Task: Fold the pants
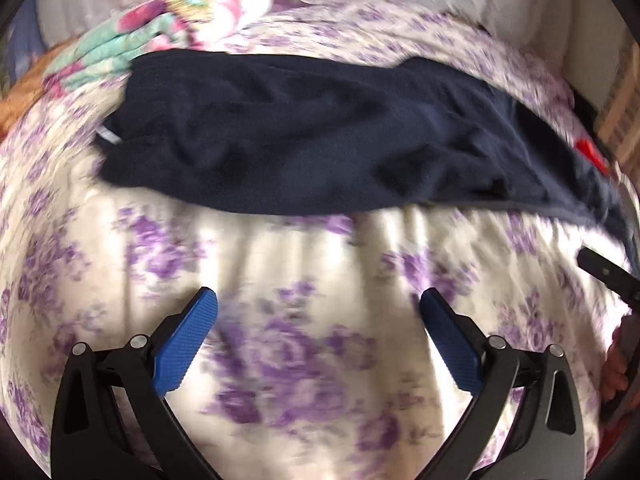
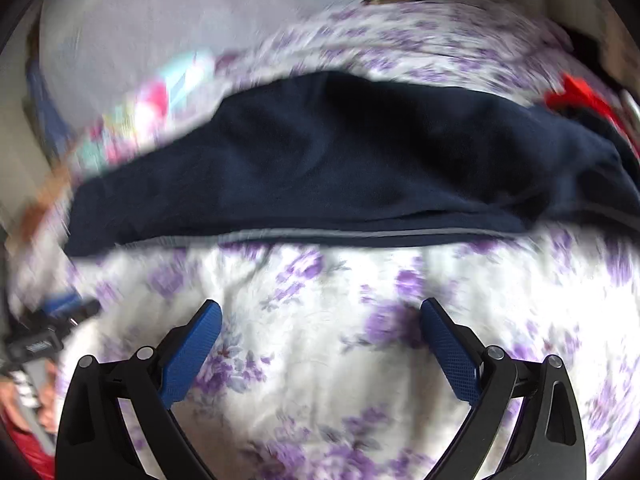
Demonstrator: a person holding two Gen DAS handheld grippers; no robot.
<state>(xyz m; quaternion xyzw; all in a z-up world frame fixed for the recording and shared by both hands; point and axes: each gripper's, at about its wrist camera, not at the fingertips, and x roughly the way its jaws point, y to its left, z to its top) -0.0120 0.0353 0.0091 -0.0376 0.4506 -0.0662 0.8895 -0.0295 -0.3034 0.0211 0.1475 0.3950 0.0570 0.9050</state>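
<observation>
No brand, label or writing can be read on anything here; both views are blurred, and the small pale patch at the left end of the pants (image 1: 320, 132) is too smeared to make out. The dark navy pants lie crumpled in a long band across the bed, on a white bedsheet (image 1: 304, 264) printed with purple flowers. In the left wrist view the left hand-held gripper (image 1: 318, 304) has its blue-padded fingers (image 1: 188, 340) spread wide with nothing between them, over bare sheet; the pants lie ahead of it, apart from the fingertips, reaching from upper left toward the right edge. In the right wrist view the right hand-held gripper (image 2: 320, 312) is likewise spread wide and holds nothing, and the pants (image 2: 340, 168) stretch across the frame ahead of it, with a thin grey seam line running along their near edge, a strip of flowered sheet between that edge and the fingertips. A bright multicoloured floral cloth (image 1: 168, 32) sits bunched beyond the left end of the pants, and something red (image 2: 580, 94) shows at their right end, too blurred to tell what it is
</observation>
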